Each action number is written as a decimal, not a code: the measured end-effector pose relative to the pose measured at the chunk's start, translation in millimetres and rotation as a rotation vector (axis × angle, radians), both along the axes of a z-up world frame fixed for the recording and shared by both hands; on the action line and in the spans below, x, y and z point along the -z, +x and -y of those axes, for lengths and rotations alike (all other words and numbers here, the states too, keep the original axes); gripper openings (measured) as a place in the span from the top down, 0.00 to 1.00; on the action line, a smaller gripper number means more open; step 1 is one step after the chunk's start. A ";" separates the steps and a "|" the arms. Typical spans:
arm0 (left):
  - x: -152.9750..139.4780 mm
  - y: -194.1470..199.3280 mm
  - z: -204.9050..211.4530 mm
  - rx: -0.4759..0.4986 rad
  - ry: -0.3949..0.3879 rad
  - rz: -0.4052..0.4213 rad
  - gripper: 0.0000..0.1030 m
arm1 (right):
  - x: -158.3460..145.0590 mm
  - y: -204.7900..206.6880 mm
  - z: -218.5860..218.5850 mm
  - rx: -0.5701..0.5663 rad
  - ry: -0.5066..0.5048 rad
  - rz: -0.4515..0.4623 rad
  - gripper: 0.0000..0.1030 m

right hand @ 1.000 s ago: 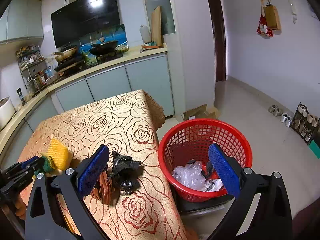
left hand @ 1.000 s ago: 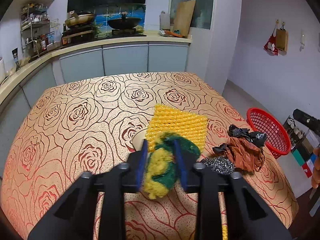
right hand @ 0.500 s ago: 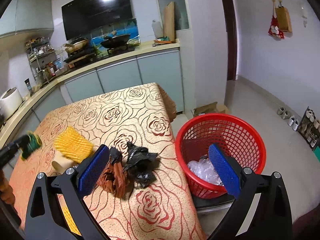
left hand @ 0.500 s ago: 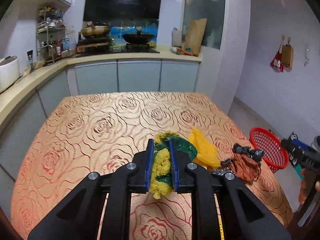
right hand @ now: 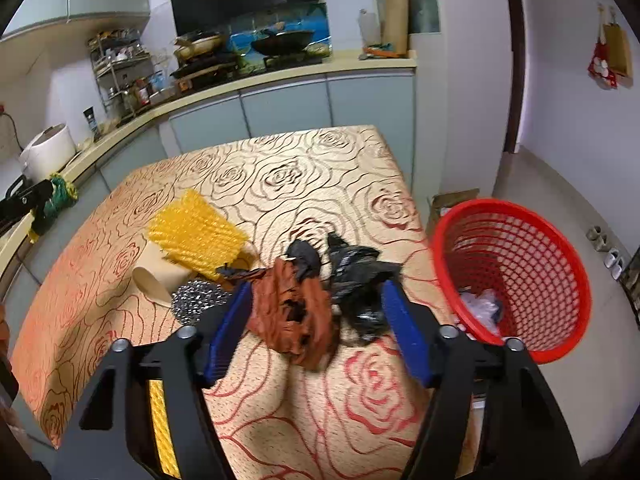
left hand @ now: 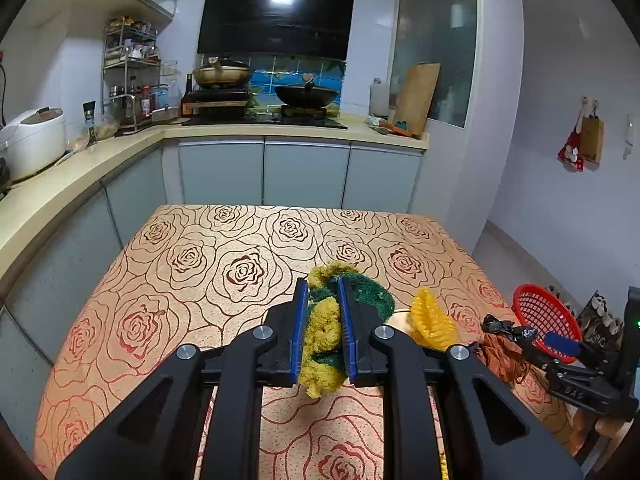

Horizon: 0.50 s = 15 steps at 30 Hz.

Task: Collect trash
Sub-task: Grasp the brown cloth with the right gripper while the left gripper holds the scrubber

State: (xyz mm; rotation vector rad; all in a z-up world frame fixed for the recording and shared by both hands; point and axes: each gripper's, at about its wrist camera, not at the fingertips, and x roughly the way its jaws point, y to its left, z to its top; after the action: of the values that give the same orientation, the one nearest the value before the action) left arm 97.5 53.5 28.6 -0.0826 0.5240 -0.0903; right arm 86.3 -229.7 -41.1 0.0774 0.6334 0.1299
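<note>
- Trash lay in a clump near your table's point(right hand: 280, 184) right edge: a brown crumpled bag point(right hand: 292, 316) touching a black one point(right hand: 360, 280), both between your right gripper's point(right hand: 316, 332) closing jaws, whose pads did not yet press them.
- Your red basket point(right hand: 516, 256) stood on the floor just beside that edge, with clear plastic inside.
- Your yellow mesh pad point(right hand: 196, 236) leaned over a beige cup point(right hand: 156, 276) left of the bags, with a steel scourer point(right hand: 196, 300) against your left pad.
- Your left gripper point(left hand: 323, 332) was clamped on a green-and-yellow scrubber point(left hand: 324, 336), held off the table.
</note>
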 end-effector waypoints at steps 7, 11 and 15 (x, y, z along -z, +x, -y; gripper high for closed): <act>4.6 3.0 -6.8 -0.014 -0.008 -0.014 0.85 | 11.3 16.0 -10.4 -0.035 0.003 -0.049 0.58; 7.0 4.0 -9.0 -0.018 -0.009 -0.021 0.85 | 19.0 22.1 -12.0 -0.027 -0.004 -0.071 0.59; 8.6 5.5 -9.7 -0.022 -0.012 -0.025 0.85 | 21.5 23.2 -14.3 -0.031 -0.010 -0.074 0.63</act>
State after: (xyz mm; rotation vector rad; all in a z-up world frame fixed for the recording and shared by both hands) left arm 103.0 63.2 20.0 -0.1018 0.5479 -0.0710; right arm 109.4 -215.5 -62.6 0.0635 0.7092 0.1544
